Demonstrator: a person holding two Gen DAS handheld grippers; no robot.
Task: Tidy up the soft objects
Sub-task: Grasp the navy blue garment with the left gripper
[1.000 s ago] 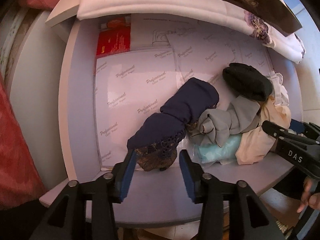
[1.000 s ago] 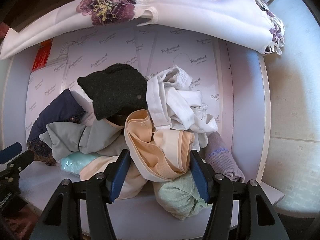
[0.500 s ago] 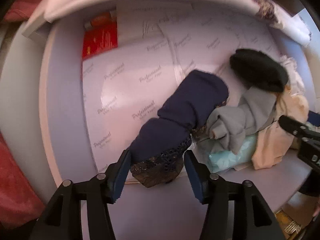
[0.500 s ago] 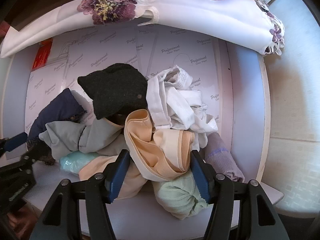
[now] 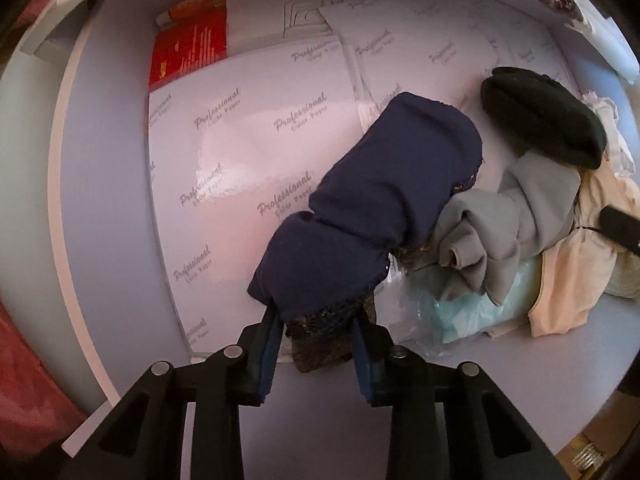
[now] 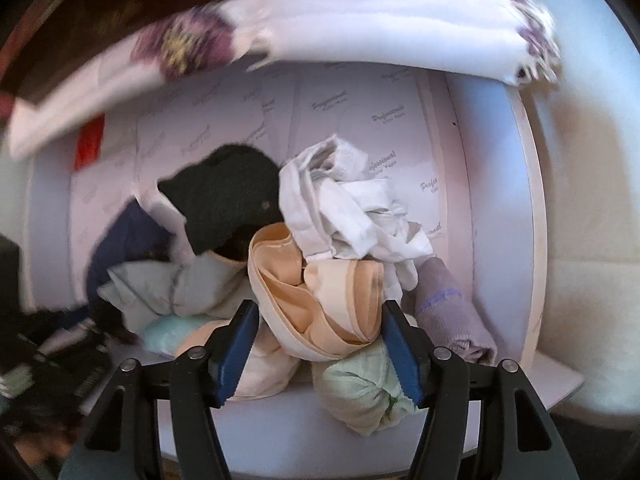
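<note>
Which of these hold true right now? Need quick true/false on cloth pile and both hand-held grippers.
1. The left hand-held gripper is closing around the navy garment's lace end. True.
2. The black knit piece lies under the pile. False: it sits on top.
3. The right hand-held gripper stands open at the peach garment. True.
4. The red packet lies on the grey garment. False: it lies apart, at the far corner.

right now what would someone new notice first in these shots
The left gripper is closing on the lacy end of a navy cloth lying across white paper sheets. Beside it sits a jumbled pile of clothes, with a black knit piece at the back and a peach garment between the right gripper's open jaws.
</note>
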